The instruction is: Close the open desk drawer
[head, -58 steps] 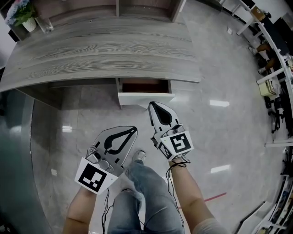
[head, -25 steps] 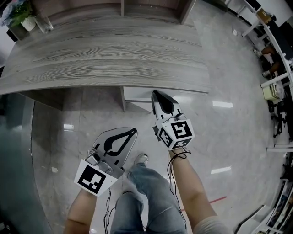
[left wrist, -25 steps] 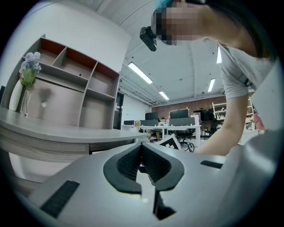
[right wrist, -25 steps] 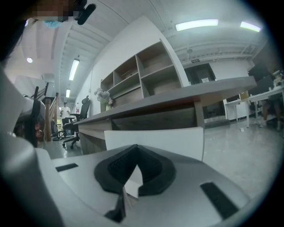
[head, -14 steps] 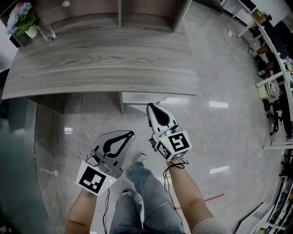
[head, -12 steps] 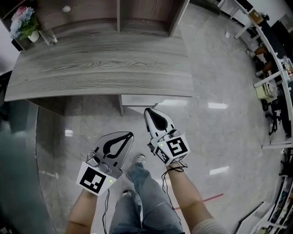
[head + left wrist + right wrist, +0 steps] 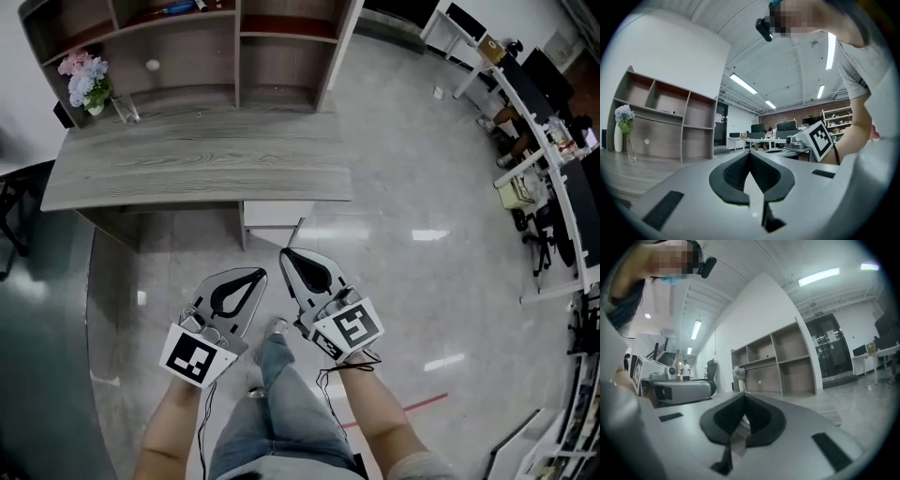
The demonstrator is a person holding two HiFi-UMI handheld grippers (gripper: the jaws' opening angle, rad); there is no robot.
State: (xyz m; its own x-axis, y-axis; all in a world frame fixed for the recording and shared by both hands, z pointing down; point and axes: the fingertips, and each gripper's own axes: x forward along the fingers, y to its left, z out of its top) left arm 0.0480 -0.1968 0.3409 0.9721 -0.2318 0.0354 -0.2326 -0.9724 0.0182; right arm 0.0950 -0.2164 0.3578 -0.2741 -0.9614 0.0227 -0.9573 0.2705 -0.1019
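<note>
The grey wood desk (image 7: 197, 173) stands ahead in the head view. Its white drawer front (image 7: 277, 214) sits tucked in under the right end of the desktop, with no drawer interior showing. My right gripper (image 7: 285, 252) is shut and empty, its tip a short way in front of the drawer front and not touching it. My left gripper (image 7: 262, 273) is shut and empty too, lower and to the left over the floor. In the left gripper view the left gripper (image 7: 750, 153) points level into the room, jaws pressed together. The right gripper (image 7: 744, 395) shows the same in the right gripper view.
A wooden shelf unit (image 7: 187, 42) stands behind the desk, with a vase of flowers (image 7: 89, 86) at the desktop's back left. Office desks and chairs (image 7: 525, 141) line the right side. My legs and a shoe (image 7: 277, 327) are below the grippers on the glossy floor.
The drawer stood open at first; the right gripper pushed its front in under the desktop. Since then both grippers and the view have drawn back from the desk.
</note>
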